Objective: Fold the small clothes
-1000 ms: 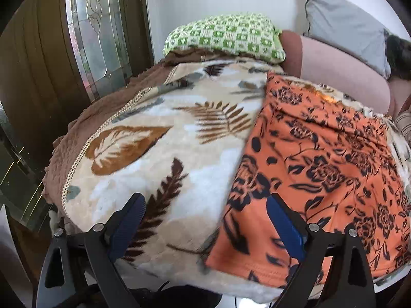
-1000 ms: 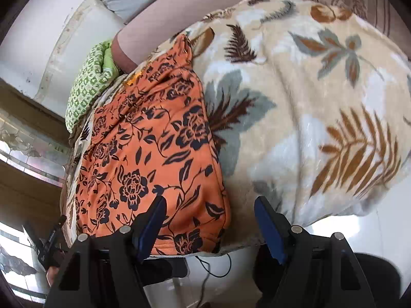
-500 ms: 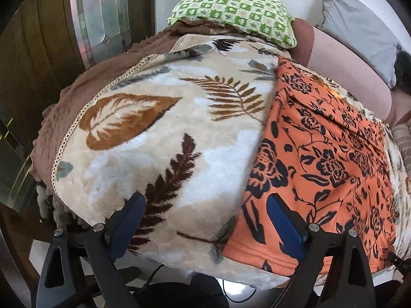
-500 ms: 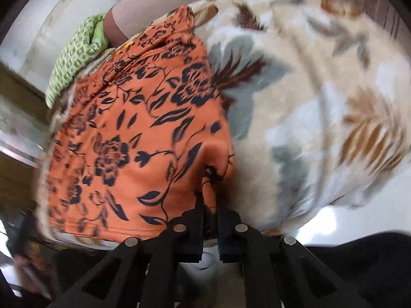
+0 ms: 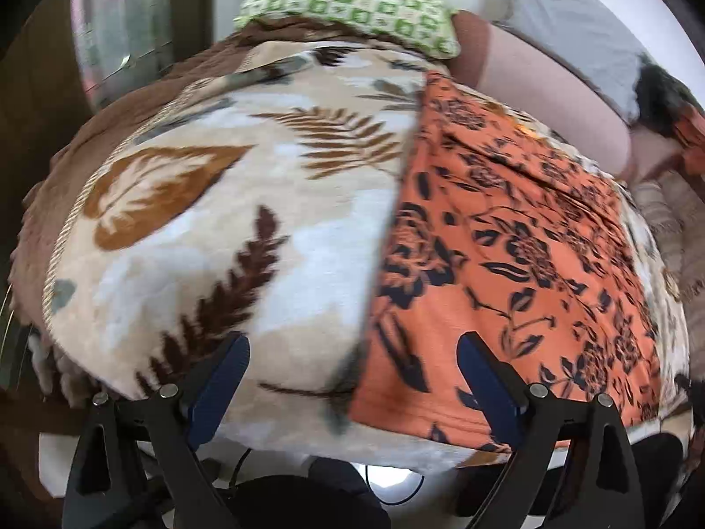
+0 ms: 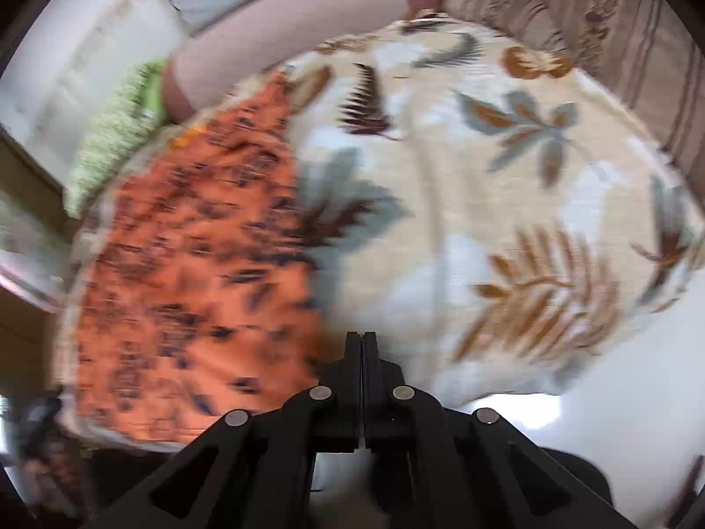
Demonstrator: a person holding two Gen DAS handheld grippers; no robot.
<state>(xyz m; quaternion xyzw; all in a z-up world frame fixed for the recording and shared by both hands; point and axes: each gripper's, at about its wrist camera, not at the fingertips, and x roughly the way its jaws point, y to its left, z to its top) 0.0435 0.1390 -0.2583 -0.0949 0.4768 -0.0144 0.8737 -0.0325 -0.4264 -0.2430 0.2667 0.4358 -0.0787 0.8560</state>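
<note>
An orange garment with dark floral print (image 5: pixel 506 255) lies flat on a leaf-patterned blanket (image 5: pixel 246 220). My left gripper (image 5: pixel 352 379) is open, its blue-padded fingers (image 5: pixel 216 388) straddling the garment's near left corner just above the blanket's front edge. In the right wrist view the garment (image 6: pixel 189 291) lies to the left, blurred. My right gripper (image 6: pixel 361 344) is shut, fingertips pressed together by the garment's near right corner; no cloth shows between them.
A green patterned pillow (image 5: pixel 352 4) and a grey pillow (image 5: pixel 568 31) lie at the back by a pink bolster (image 5: pixel 528 88). A brown cover (image 5: pixel 57 167) hangs at the left. A striped cushion (image 6: pixel 617 35) is far right. White floor (image 6: pixel 617 419) lies below.
My right gripper closed at the garment's near right corner and has since pulled back a little. My left gripper moved closer to the near left corner, staying open.
</note>
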